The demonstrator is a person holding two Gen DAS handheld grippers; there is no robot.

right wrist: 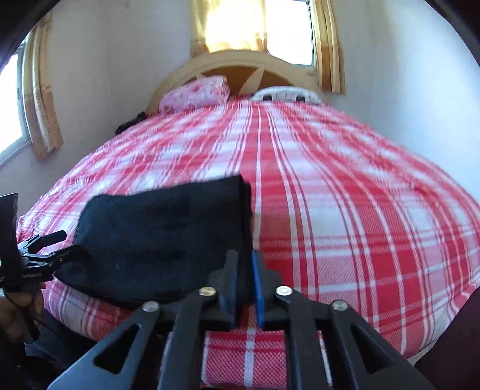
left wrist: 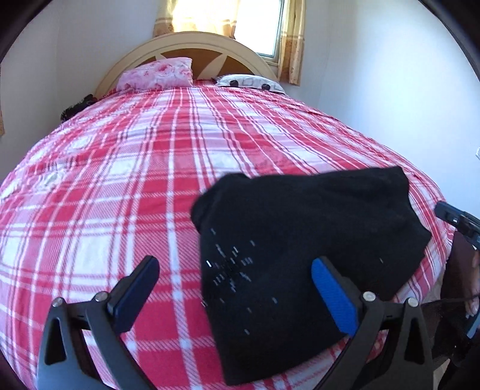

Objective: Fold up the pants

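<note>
The black pants (left wrist: 300,240) lie folded into a compact block on the red plaid bedspread (left wrist: 120,186), near the bed's front edge. My left gripper (left wrist: 237,279) is open, its jaws spread wide over the block's left edge, holding nothing. In the right wrist view the pants (right wrist: 156,240) lie left of centre. My right gripper (right wrist: 244,270) is nearly shut, with the block's right front corner between its fingers. The left gripper (right wrist: 60,252) shows at the left edge of that view, and the right gripper's body (left wrist: 456,222) shows at the right edge of the left view.
A pink floral pillow (left wrist: 156,73) and a white patterned pillow (left wrist: 249,81) lie at the wooden headboard (left wrist: 192,45). A curtained window (right wrist: 258,27) is behind it. White walls close in on both sides. A dark object (left wrist: 75,109) lies at the bed's far left edge.
</note>
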